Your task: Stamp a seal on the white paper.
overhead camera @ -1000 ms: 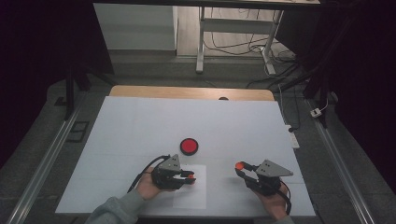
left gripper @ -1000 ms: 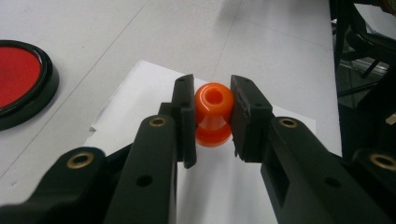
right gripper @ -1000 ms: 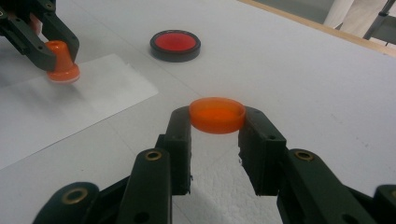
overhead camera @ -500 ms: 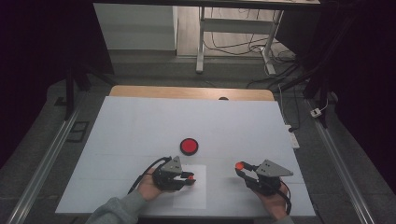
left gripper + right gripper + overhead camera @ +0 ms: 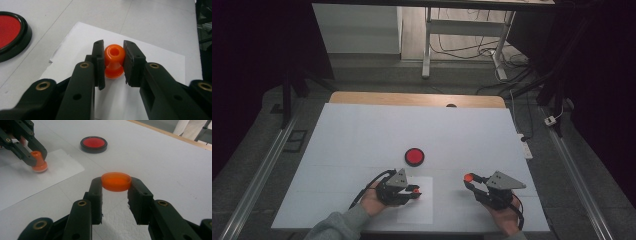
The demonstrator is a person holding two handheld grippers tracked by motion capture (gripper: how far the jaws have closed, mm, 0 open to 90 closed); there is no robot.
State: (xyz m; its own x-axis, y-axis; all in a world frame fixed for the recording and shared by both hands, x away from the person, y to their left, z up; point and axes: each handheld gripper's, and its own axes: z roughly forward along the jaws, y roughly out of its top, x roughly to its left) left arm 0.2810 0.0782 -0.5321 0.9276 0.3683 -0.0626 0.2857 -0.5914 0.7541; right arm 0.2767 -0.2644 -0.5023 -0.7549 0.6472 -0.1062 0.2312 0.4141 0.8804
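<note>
Stamping step: I press the orange stamp [image 5: 114,61] on paper [image 5: 160,65], ink pad [image 5: 414,156] at 12 o'clock.
Left gripper [image 5: 113,60] clamps the stamp, right gripper [image 5: 116,185] pinches its orange cap [image 5: 116,181]; next, I'd lift straight up.

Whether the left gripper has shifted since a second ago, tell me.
No. In the high view the left gripper keeps its spot on the white paper, just below the red pad, shut on the orange stamp.

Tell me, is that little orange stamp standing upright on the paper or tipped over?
Upright. The orange stamp stands base-down on the white paper, knob on top, clamped by the left tongs.
</note>
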